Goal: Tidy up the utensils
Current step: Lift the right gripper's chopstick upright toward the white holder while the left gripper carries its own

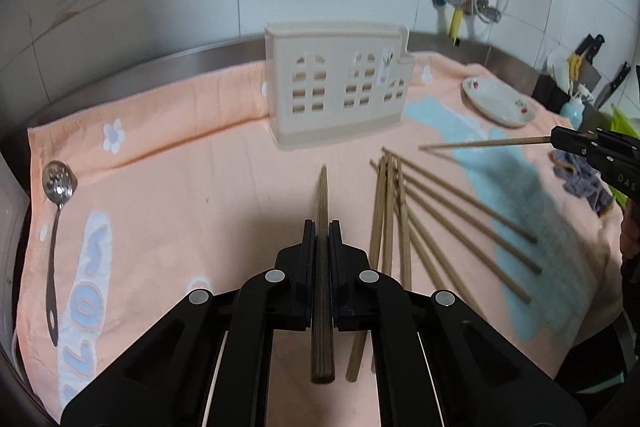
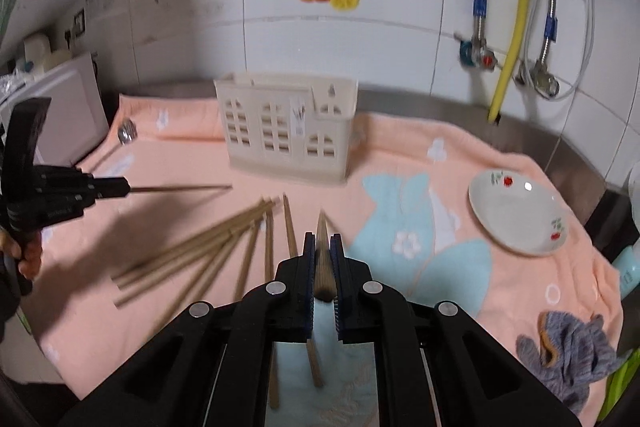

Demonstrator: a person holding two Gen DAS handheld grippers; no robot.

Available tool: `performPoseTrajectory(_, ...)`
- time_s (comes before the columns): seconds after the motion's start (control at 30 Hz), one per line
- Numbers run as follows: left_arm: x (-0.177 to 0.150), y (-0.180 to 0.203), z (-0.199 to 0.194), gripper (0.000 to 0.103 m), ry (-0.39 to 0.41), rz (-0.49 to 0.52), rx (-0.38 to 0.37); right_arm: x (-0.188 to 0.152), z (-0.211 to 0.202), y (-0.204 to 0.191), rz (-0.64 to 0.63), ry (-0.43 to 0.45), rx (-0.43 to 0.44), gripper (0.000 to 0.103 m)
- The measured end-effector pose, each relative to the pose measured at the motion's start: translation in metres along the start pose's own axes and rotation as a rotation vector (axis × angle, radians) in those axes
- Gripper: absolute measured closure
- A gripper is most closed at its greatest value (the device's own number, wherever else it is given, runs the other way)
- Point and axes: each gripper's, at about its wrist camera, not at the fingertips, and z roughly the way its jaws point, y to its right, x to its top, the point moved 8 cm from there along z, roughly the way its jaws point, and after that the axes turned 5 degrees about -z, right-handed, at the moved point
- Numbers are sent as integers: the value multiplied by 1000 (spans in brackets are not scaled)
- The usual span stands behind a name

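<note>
My left gripper is shut on a wooden chopstick and holds it above the peach towel, pointing toward the beige utensil holder. My right gripper is shut on another chopstick; it also shows at the right of the left wrist view with its chopstick sticking out leftward. Several loose chopsticks lie fanned on the towel in front of the holder, also in the right wrist view. The holder stands upright at the back.
A slotted metal spoon lies at the towel's left edge. A white dish with a cherry pattern sits at the right. A grey cloth lies at the near right. Knives and pipes stand by the tiled wall.
</note>
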Motion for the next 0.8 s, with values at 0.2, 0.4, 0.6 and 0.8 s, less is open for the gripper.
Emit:
performPoseTrajectory(0.2,27,8,-14,98,55,20,-6,36,-9,-5,-24,52,9,96)
performPoseTrajectory(0.4,59,15,-24,98,99,38,-10,74,-15,-2,-32,93,28,96)
performPoseTrajectory(0.6,109,26,-41,98,161,73,-13,125,-22,6,-40,134,48,96)
performPoseTrajectory(0.8,163,39,-60,98,240,112,1,173,-29,14,-47,165,61,96)
